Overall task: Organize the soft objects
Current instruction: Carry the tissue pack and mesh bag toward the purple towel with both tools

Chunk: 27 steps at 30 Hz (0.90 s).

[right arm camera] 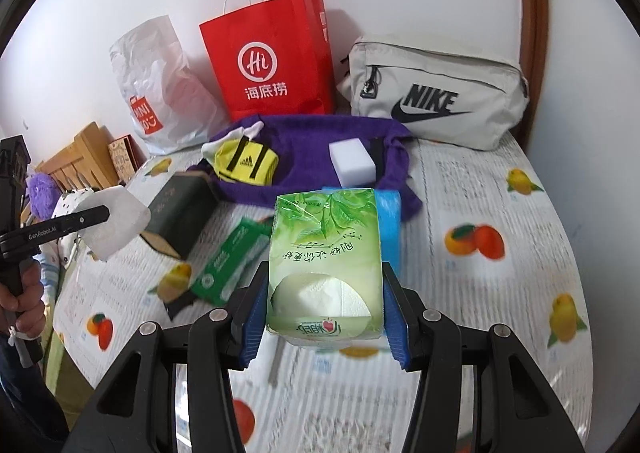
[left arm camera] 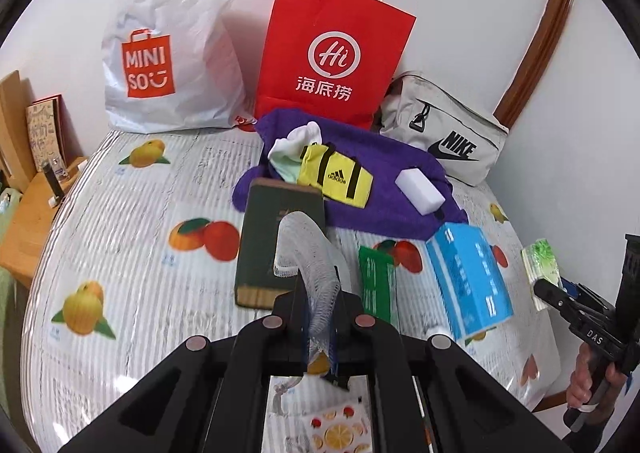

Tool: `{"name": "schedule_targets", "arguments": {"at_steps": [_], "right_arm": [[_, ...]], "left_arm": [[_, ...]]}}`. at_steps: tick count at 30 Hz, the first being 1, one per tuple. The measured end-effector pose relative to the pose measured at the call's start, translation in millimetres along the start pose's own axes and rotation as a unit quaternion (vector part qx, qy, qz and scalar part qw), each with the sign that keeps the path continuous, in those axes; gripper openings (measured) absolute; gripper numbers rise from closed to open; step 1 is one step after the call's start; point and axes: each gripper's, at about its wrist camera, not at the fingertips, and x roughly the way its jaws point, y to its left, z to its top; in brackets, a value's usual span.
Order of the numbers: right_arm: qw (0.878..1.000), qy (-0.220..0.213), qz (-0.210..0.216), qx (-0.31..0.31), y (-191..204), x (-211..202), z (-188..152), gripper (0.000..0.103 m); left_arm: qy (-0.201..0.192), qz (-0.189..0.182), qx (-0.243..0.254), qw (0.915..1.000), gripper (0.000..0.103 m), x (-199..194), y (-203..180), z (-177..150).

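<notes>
Only rightward: perhaps purple plush (right arm camera: 40, 193).

Bags (right arm camera: 276, 65) lining the wall, purple towel (right arm camera: 312, 141) heaped mid-table, tablecloth (right arm camera: 500, 189) open at right, front

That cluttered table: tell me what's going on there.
A person is sorting soft things on a fruit-print table, with a hand-held gripper in each hand. The left hand-held gripper is shut on a white foam net sleeve, held above the table. The right hand-held gripper is clamped on a green tissue pack, also off the surface. Behind lie a purple towel carrying a yellow sock and a white sponge, in front of a red paper bag.
</notes>
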Motion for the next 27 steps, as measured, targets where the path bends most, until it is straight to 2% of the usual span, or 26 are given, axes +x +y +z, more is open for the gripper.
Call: {"name": "schedule_targets", "arguments": {"at_steps": [8, 16, 27], "right_arm": [[1.0, -0.001, 0.019, 0.0, 1.6, 36.5, 48.0, 0.051], [0.999, 0.016, 0.028, -0.019, 5.5, 82.6, 93.6, 0.051], [0.995, 0.079, 0.035, -0.053, 27.1, 167.0, 135.2, 0.051]], "left_arm": [[0.0, 0.004, 0.018, 0.9998, 0.007, 15.0, -14.2, 37.4], [0.004, 0.003, 0.018, 0.9998, 0.007, 40.0, -16.2, 71.5], [0.033, -0.005, 0.016, 0.9993, 0.007, 87.9, -10.7, 105.9]]}}
